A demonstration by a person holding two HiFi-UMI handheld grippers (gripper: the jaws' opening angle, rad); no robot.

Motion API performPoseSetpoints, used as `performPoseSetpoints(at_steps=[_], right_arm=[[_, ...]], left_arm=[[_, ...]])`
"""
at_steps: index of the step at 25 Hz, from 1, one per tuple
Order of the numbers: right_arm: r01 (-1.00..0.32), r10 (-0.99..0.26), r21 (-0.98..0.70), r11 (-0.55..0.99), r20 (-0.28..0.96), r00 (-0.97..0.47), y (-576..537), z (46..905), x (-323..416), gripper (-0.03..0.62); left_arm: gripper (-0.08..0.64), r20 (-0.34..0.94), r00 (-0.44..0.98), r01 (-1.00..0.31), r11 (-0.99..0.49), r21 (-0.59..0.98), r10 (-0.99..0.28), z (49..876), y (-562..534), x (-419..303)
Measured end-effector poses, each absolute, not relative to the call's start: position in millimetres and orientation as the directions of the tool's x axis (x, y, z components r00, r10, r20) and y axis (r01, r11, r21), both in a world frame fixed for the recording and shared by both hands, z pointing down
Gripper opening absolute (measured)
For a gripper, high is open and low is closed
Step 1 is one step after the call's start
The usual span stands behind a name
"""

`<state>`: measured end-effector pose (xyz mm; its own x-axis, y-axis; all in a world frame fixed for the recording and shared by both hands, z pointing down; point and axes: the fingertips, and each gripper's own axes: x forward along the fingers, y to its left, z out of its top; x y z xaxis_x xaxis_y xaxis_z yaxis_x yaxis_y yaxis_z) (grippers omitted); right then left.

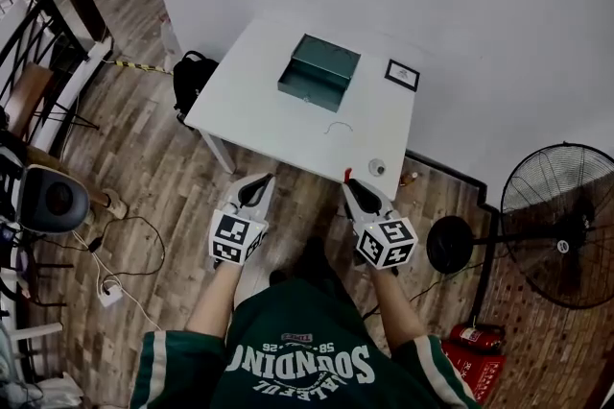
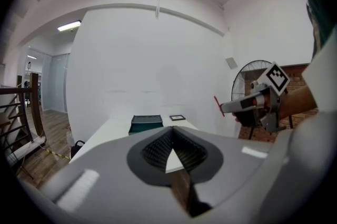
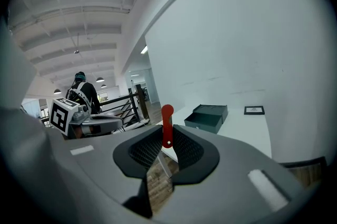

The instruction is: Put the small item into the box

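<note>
Floorboards lie under both of your hand-held grippers, just short of the one white surface. Your left hand-held gripper has its jaws pressed together, with nothing between them. On the surface are one dark green box, open, one thin curved wire, one black-framed picture and one small round item near the front edge. Your right hand-held gripper pinches one slim red piece upright between its jaws, near that round item. One standing fan is at far right.
</note>
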<state>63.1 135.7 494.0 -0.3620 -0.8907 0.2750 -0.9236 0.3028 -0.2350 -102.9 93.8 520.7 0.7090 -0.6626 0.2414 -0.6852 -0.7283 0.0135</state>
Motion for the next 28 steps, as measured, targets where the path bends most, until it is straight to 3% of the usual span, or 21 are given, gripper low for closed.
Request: performPoseSetpoints(at_steps=[28], right_arm=[[-0.86,-0.825,-0.313,0.403,0.284,-0.489,-160,516,149,0.06]], left_arm=[[0.049,0.309,0.652,-0.729,-0.685,0.002,-0.693,522,-171,-5]])
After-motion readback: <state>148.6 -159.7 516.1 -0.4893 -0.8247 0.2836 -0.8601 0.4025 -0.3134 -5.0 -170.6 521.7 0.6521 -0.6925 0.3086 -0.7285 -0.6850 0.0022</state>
